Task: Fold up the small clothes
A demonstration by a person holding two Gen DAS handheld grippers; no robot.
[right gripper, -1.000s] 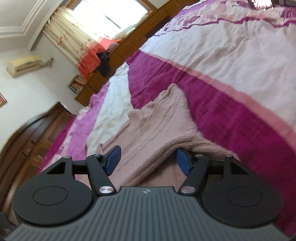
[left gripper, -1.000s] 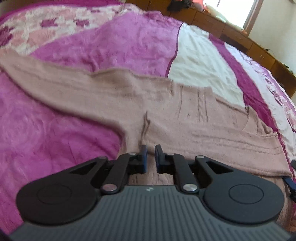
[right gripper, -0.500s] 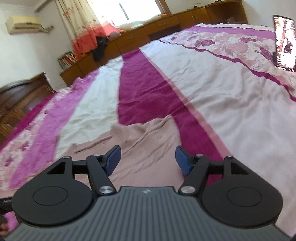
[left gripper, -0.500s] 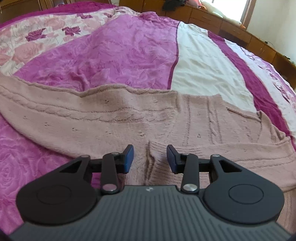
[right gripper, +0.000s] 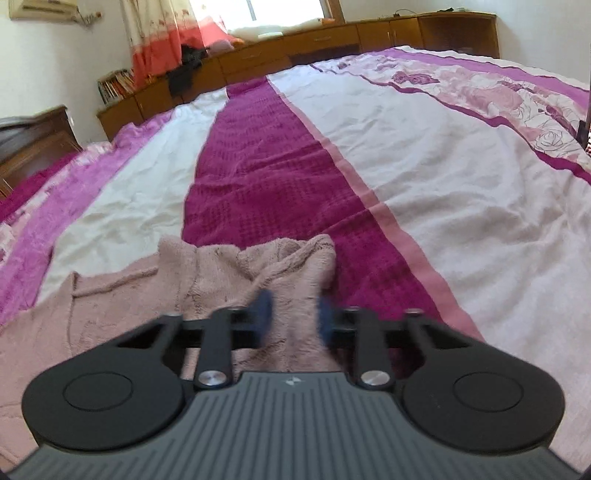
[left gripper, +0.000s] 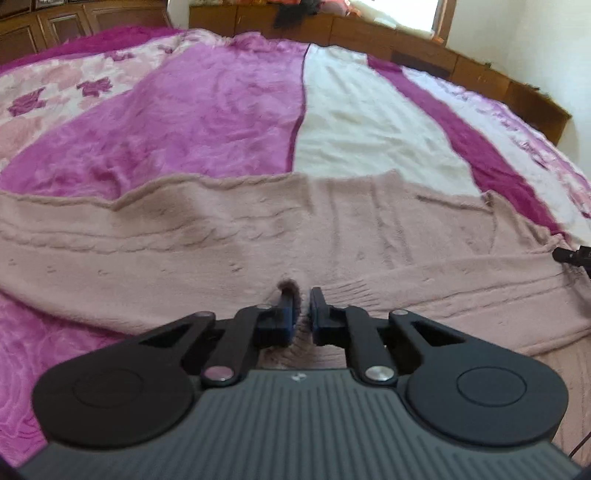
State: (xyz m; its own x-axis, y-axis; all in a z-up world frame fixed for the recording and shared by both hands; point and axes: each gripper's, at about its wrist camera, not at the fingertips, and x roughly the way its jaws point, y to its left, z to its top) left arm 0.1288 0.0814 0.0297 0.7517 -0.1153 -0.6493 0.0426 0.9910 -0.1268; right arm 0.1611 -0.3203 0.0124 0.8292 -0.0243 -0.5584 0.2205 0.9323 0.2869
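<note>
- Left gripper [left gripper: 303,308]: jaws pinched almost together on a little ridge of the pink knit sweater [left gripper: 221,251], down at its near hem.
- Right gripper [right gripper: 293,317]: blue pads [right gripper: 263,306] are blurry, a gap between them with the sweater's sleeve end [right gripper: 295,266] running through it. Can't honestly tell if they're gripping or just sitting loose around it.
- The sweater's spread out flat and wide across the bedspread [left gripper: 221,110], one sleeve stretching off to the left, the other lying bunched up on the dark magenta stripe [right gripper: 266,166].
- Wooden cabinets [right gripper: 314,40] run along the far side of the bed, and there's a curtain [right gripper: 159,33] by the window.
</note>
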